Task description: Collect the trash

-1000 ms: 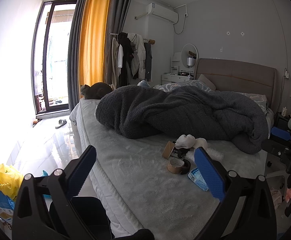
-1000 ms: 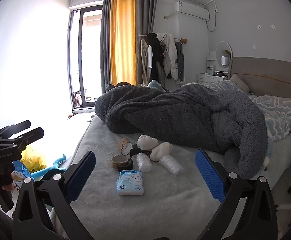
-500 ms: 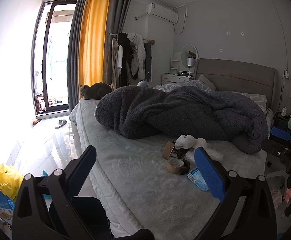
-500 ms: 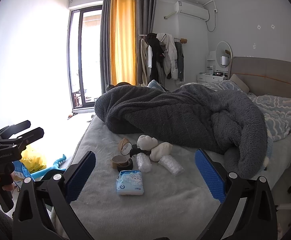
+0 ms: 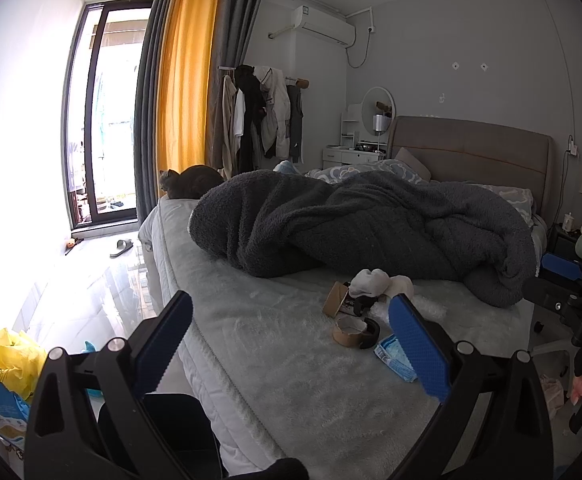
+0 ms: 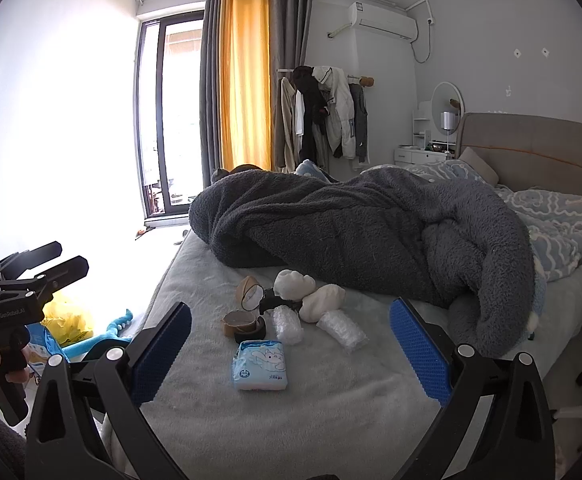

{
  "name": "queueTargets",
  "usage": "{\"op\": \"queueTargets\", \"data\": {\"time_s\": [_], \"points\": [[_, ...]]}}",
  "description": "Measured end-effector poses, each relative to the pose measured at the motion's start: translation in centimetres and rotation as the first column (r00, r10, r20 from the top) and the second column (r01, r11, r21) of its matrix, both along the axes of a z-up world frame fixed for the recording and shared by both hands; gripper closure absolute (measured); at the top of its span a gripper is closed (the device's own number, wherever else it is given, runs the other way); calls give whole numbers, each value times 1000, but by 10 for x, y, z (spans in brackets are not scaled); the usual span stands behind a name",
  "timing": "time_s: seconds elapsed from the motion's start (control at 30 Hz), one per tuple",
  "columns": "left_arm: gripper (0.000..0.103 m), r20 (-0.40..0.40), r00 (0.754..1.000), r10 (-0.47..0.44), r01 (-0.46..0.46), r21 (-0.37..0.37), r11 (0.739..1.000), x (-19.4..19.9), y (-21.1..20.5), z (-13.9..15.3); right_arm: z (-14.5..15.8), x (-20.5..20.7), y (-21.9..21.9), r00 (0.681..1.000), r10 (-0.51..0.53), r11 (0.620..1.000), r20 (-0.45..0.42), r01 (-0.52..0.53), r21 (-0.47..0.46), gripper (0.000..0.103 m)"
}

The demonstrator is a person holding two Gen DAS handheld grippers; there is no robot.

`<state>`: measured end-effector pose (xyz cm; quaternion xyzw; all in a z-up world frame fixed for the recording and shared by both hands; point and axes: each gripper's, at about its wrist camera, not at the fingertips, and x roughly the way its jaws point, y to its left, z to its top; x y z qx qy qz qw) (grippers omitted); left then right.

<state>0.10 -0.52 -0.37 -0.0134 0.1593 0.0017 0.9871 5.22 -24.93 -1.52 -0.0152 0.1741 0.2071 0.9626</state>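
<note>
while both claws gape wide, the trash pile (image 6: 287, 312) sits near the bed's (image 6: 331, 420) foot edge.

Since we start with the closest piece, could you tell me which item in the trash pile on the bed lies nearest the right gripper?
The blue-and-white tissue pack: it lies alone at the pile's near edge, in front of the tape rolls and clear plastic wads, between the open right gripper fingers.

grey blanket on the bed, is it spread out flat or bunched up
Bunched up. The grey blanket lies in a twisted heap across the bed, leaving the near mattress bare apart from the trash pile.
</note>
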Motion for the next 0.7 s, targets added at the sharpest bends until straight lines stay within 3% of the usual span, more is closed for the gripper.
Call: {"op": "queueTargets", "data": {"time_s": [0.7], "points": [[3,-2,1000,4,-4,10,1000,2,0,-2,-2,2,-2,1000,-2,1000,-14,2,-11,3]]}}
